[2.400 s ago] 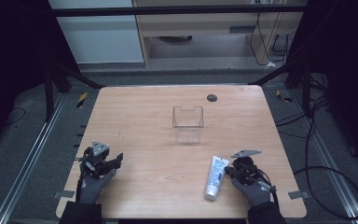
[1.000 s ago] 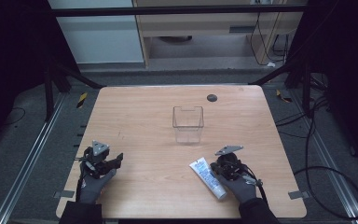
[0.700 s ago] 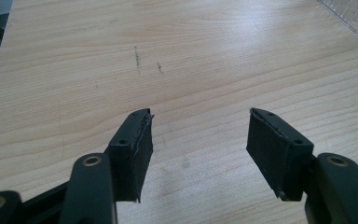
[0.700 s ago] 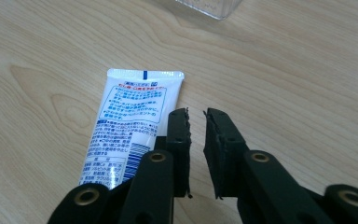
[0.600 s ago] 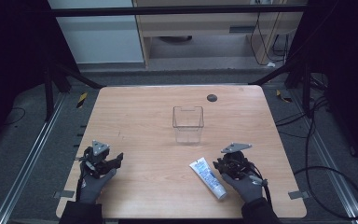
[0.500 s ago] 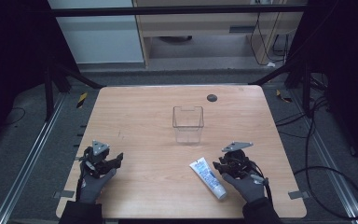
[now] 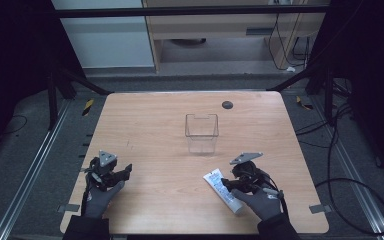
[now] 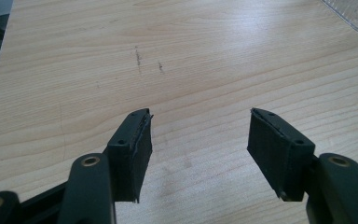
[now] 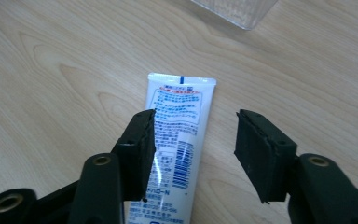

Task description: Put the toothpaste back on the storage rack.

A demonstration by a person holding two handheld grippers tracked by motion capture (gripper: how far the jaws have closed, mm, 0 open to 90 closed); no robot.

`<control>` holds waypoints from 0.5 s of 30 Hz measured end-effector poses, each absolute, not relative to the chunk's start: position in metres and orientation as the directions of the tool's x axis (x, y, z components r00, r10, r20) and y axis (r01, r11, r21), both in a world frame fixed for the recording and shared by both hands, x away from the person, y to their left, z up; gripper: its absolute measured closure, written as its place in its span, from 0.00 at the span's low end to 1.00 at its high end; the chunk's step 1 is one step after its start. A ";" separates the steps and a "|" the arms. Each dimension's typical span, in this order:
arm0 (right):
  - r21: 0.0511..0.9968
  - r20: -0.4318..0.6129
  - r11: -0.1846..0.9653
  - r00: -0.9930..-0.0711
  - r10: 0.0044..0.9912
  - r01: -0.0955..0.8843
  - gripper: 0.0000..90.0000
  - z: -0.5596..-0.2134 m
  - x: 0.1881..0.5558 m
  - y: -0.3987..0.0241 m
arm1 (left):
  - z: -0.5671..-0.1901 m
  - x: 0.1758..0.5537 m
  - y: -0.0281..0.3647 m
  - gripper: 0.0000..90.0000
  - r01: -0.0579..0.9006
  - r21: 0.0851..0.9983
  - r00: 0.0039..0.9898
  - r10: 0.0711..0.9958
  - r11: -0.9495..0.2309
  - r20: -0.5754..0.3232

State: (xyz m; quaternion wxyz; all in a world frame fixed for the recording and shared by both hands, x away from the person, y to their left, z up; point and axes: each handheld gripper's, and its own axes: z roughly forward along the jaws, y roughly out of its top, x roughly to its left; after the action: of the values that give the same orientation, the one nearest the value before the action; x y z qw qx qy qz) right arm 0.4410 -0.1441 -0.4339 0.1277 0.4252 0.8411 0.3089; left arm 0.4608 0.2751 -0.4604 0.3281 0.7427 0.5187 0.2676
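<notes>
Right gripper view: jaws apart, having just been opening, with the white tube (image 9: 179, 140) lying flat on the surface (image 9: 51, 84) below them. Tube sits under the gap, offset toward the jaw at the left of that view, which overlaps the tube's edge; the other jaw stands clear over bare wood. No pad presses on the tube. Crimped flat end points away from the camera, toward the clear container (image 9: 235, 11).

High view: right gripper (image 7: 232, 181) near the front right of the surface, tube (image 7: 222, 190) just beside and partly under it, lying at a slant with one end toward the front edge. Clear container (image 7: 201, 132) upright near the middle, empty as far as I can tell, well apart from the tube. Small dark disc (image 7: 227, 104) toward the far edge.

Left gripper view: jaws wide apart, nothing between them, bare wood (image 8: 191, 70) beneath. High view puts the left gripper (image 7: 119, 175) at the front left, well apart from everything else.

Judgement: tube looks released, perhaps for a fresh grip.

Risks from here:
- Closing as now aligned: the left-view jaw would land on top of the tube, not beside it, and pinch or skid it sideways.
- Tube is flat and glossy; a grip near the thin crimped end could slip.
- Carrying it slanted to the container: the tube could catch the rim and tip the light container.
</notes>
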 end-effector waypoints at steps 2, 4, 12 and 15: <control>0.615 0.045 0.457 -0.607 0.793 0.642 0.49 -0.435 0.440 -0.140 | -0.461 0.461 0.275 0.43 0.595 0.765 0.319 0.946 -0.247 0.057; 0.606 0.048 0.458 -0.605 0.795 0.650 0.48 -0.436 0.440 -0.136 | -0.461 0.461 0.274 0.43 0.596 0.764 0.320 0.946 -0.248 0.058; 0.559 0.032 0.499 -0.618 0.785 0.662 0.44 -0.446 0.444 -0.124 | -0.461 0.462 0.274 0.42 0.600 0.760 0.322 0.945 -0.250 0.057; 0.542 0.034 0.511 -0.625 0.780 0.668 0.44 -0.450 0.446 -0.119 | -0.462 0.462 0.274 0.42 0.600 0.759 0.323 0.944 -0.254 0.060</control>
State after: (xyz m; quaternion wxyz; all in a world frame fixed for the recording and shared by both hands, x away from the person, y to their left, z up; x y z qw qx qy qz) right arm 0.4459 -0.1188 -0.4499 0.1076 0.4196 0.8625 0.2616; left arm 0.4620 0.2740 -0.4616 0.3244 0.7459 0.5177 0.2654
